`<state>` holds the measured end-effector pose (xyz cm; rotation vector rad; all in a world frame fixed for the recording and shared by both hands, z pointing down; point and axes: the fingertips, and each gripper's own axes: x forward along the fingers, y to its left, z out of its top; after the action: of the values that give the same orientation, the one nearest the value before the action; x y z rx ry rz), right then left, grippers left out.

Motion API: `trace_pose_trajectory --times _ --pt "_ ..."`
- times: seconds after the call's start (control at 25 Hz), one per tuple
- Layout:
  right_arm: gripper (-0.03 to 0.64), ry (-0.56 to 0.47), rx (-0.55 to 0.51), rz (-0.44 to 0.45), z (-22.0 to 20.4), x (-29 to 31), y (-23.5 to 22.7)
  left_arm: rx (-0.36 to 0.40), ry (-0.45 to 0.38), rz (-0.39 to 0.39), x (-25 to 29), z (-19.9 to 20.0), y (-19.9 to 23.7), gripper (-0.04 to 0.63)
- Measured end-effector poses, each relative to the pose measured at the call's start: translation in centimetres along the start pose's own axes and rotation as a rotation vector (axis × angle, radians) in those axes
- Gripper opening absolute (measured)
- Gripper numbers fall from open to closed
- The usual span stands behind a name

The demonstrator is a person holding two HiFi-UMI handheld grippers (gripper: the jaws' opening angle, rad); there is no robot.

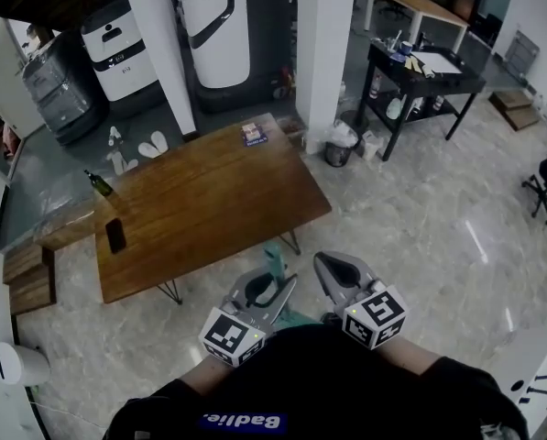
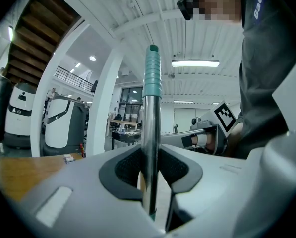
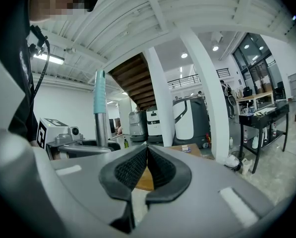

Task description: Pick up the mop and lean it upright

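A large hall with a pale tiled floor (image 1: 420,218) is shown, in which a wooden table (image 1: 209,200) stands before a white pillar (image 1: 319,53), and floor-cleaning machines (image 1: 117,49) are parked at the back. Close to the person, off the table's near edge, the mop (image 2: 150,78) is held upright by the left gripper (image 2: 150,170). Its steel shaft is clamped between the ribbed pads, and the teal grip stands well above the jaws. The hold is judged to be taken below the grip so that the handle can be steered while the weight hangs beneath. The mop head cannot be made out. The right gripper (image 3: 146,170) is held just beside the left one, its jaws brought together on nothing, apparently in reserve to steady the handle. No support is touched by the mop yet; the pillar or the table edge is judged a likely place for leaning it.
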<state>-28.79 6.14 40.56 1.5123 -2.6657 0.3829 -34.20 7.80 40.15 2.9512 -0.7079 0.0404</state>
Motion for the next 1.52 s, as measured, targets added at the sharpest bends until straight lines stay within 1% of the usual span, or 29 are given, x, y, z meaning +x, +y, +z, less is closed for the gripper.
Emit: trace_pose_trajectory --times 0.16,0.24,0.4,0.48,0.56,0.68,0.8,0.92,1.12,1.28,1.36,1.52 --pt "0.006 0.003 -0.001 -0.021 -0.3 -0.7 0.5 0.019 -0.006 -0.029 -0.1 0.7 -0.9 0.107" --pt "0.006 -0.001 -0.002 -0.046 -0.6 -1.2 0.2 0.036 -0.019 -0.048 0.2 1.0 -1.1 0.107" --pt "0.005 -0.013 0.031 -0.158 -1.3 -3.4 -2.0 0.039 -0.032 -0.102 1.6 0.7 -1.8 0.107" --pt "0.005 -0.008 0.059 -0.216 -1.8 -4.9 -2.8 0.027 -0.025 -0.131 2.6 0.3 -2.3 0.107" --pt "0.005 -0.007 0.076 -0.252 -2.4 -6.2 -3.6 0.029 -0.012 -0.148 3.6 -0.3 -2.7 0.107" --pt "0.005 -0.025 0.089 -0.275 -2.7 -7.9 -5.5 0.036 -0.009 -0.165 5.7 -0.1 -3.6 0.107" --pt "0.003 -0.050 0.096 -0.276 -2.3 -9.3 -8.2 0.046 -0.004 -0.178 8.6 0.4 -4.9 0.106" --pt "0.003 -0.059 0.100 -0.266 -1.9 -11.2 -12.3 0.051 0.011 -0.159 12.3 0.7 -6.1 0.106" --pt "0.003 -0.063 0.104 -0.217 -0.6 -13.8 -20.0 0.047 0.025 -0.077 19.3 1.3 -7.4 0.106" --pt "0.003 -0.053 0.119 -0.180 -0.3 -15.6 -25.6 0.056 0.016 -0.017 25.0 2.3 -8.2 0.106" --pt "0.003 -0.050 0.118 -0.181 0.0 -16.7 -28.2 0.062 0.002 0.003 27.7 3.1 -8.2 0.106" --pt "0.003 -0.056 0.147 -0.219 0.6 -18.2 -32.9 0.066 -0.027 0.022 32.2 4.5 -7.7 0.106"
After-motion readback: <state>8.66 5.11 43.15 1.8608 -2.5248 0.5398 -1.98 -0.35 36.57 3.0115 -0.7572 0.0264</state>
